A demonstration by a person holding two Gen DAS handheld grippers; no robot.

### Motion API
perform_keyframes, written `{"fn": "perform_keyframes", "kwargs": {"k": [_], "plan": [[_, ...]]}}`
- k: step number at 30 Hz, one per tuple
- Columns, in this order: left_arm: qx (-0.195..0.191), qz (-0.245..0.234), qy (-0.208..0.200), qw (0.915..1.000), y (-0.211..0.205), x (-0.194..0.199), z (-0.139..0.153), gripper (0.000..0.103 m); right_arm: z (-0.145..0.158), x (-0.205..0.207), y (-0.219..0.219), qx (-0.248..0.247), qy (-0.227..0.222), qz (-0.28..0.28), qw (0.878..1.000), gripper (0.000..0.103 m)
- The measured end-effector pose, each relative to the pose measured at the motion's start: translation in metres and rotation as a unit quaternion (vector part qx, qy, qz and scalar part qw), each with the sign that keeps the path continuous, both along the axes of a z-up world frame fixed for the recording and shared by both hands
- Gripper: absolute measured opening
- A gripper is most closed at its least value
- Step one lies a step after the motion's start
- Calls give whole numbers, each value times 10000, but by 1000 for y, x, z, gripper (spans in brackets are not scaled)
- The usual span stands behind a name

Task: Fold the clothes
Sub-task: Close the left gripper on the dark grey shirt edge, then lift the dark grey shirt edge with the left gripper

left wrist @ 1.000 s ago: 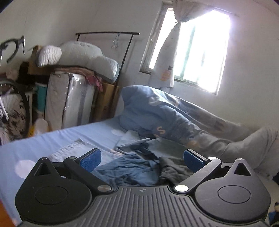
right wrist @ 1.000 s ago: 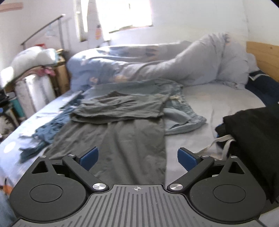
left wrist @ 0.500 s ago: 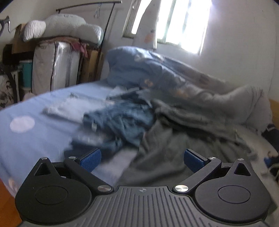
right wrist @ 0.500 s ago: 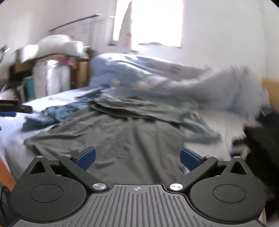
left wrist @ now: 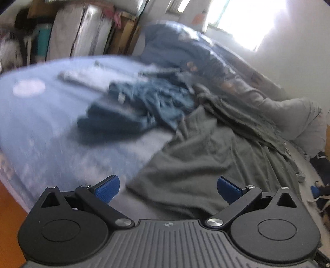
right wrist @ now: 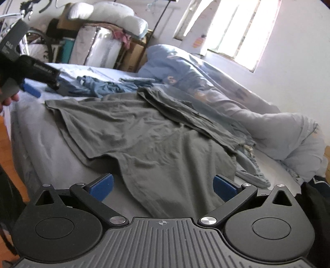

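Both sets of tongs are spread wide and nothing is held: the left tongs and right tongs are poised over the near hem of a dark grey cotton T-shirt, laid flat on a pale blue bed. A crumpled blue denim garment is seen beyond it, beside a heaped grey-blue duvet.

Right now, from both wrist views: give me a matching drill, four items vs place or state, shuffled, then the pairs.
Items:
1. grey garment
2. blue clothes pile
3. white pillows
4. right gripper

Descriptions:
A. crumpled, beyond the grey garment's far edge
B. open, holding nothing
C. spread over the bed's near part
D. on top of stacked storage by the wall

Pairs: 1-C, 2-A, 3-D, 4-B
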State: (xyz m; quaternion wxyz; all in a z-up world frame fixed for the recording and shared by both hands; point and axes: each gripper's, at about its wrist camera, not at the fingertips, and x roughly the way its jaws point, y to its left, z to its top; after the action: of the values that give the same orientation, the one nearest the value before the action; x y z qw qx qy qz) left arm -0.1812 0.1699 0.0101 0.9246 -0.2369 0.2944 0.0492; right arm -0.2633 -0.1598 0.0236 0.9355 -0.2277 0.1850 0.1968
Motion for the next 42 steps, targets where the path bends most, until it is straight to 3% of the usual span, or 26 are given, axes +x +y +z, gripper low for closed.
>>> {"fn": "perform_keyframes", "kwargs": {"k": [5, 15, 20, 30, 32, 34, 36, 37, 42], "plan": [[-806, -79, 127, 9966, 13, -1, -13, 103, 1, 3, -4, 82, -36, -62, 9999, 103], [-1821, -89, 182, 9831, 27, 5, -25, 103, -1, -2, 0, -27, -131, 116, 9998, 103], [-2092, -336, 159, 9772, 24, 20, -27, 103, 1, 0, -3, 79, -132, 60, 9999, 103], [-2252, -181, -2, 9741, 24, 32, -33, 102, -3, 5, -15, 83, 57, -235, 9997, 103], [-2205, -103, 33, 9753, 26, 33, -33, 82, -4, 5, -19, 65, 97, -342, 9993, 103], [-2198, 54, 189, 9754, 29, 34, -36, 39, -5, 5, -24, 26, 150, -430, 9990, 103], [-2280, 250, 351, 9727, 35, 33, -40, 20, -8, 5, -28, -57, 213, -511, 9985, 103], [-2362, 302, 373, 9705, 37, 32, -42, 13, -10, 5, -29, -110, 254, -544, 9981, 103], [-2621, 211, -14, 9648, 35, 28, -34, 9, -21, 7, -32, -480, 452, -626, 9959, 103]]}}
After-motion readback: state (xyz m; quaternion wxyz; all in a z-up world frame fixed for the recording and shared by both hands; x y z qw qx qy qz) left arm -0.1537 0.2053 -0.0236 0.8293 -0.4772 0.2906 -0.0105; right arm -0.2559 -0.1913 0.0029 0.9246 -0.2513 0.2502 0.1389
